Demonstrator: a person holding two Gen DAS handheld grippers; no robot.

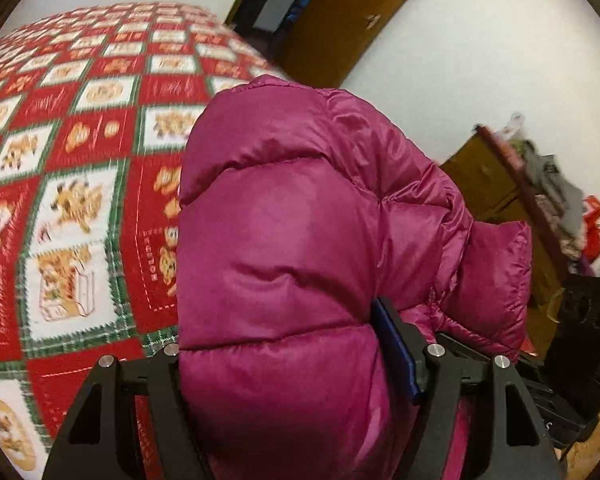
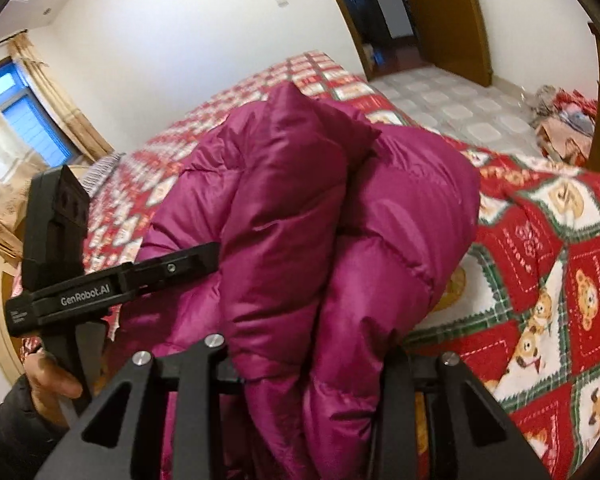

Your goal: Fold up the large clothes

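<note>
Clamped in both grippers, left [image 1: 296, 364] and right [image 2: 316, 368]: one magenta puffer jacket [image 1: 300, 220]. Bunched above one bear-print quilt [image 1: 72, 152], hiding its near edge.

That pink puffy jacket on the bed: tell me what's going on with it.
A person is folding the pink jacket with a handheld gripper in each hand. The left gripper and the right gripper each have a thick bunch of the jacket clamped between their jaws, holding it bundled up above the red patterned bedspread. The person's hand shows on the left gripper's handle. The jacket is gathered, not yet laid down flat.
</note>
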